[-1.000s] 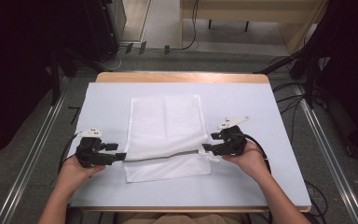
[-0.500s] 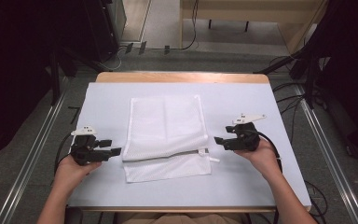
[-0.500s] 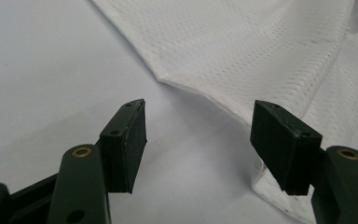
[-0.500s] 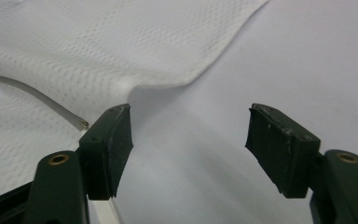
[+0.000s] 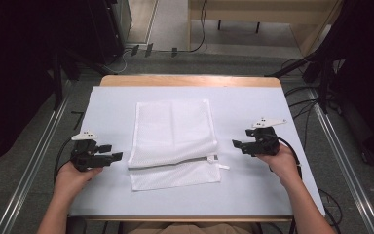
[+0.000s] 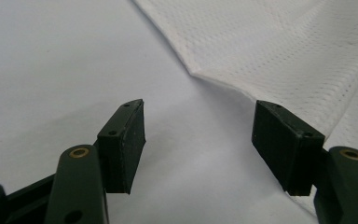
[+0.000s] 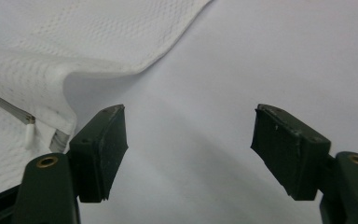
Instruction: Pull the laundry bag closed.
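A white mesh laundry bag lies on the white table cover, its near part folded over, with a zipper and pull at its right side. My left gripper rests open just left of the bag, its jaws apart over bare cover with the bag's edge beyond them. My right gripper sits to the right of the bag; its jaws have just been opening and hold nothing. The bag's folded edge and zipper end lie left of its jaws.
The wooden table edge runs along the far side. Metal rails flank the table on both sides. Cables lie on the floor to the right. Dark equipment stands at the back left.
Both grippers have let go of the bag's folded edge and drawn outward, the right one farther. The bag's fold has settled flat on the table.
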Demonstrator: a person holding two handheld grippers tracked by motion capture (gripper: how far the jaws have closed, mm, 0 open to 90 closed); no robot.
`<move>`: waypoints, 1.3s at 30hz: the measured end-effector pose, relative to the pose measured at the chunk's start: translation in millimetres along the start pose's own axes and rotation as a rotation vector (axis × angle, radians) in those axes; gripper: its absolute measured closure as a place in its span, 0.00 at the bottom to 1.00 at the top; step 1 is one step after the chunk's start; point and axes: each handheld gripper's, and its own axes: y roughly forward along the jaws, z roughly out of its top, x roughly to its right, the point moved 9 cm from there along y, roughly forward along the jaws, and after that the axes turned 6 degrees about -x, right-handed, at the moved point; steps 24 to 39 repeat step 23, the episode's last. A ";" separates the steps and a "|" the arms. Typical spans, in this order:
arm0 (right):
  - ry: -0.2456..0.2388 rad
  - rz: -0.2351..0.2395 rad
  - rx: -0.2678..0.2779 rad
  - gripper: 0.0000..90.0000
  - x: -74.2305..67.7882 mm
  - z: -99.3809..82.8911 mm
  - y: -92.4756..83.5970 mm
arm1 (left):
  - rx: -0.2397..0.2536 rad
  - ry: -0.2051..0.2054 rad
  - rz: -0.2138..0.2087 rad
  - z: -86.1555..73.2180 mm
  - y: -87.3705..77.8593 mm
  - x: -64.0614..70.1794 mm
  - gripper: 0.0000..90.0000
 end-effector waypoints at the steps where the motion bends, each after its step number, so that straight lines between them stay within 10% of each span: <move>1: -0.005 -0.009 -0.001 0.30 1.3 -0.7 1.0 | -0.002 -0.002 0.003 -0.4 -0.2 -1.6 0.39; 39: -0.023 -0.009 -0.034 0.26 3.7 -6.7 5.3 | -0.001 0.018 0.060 -3.5 6.0 -7.0 0.30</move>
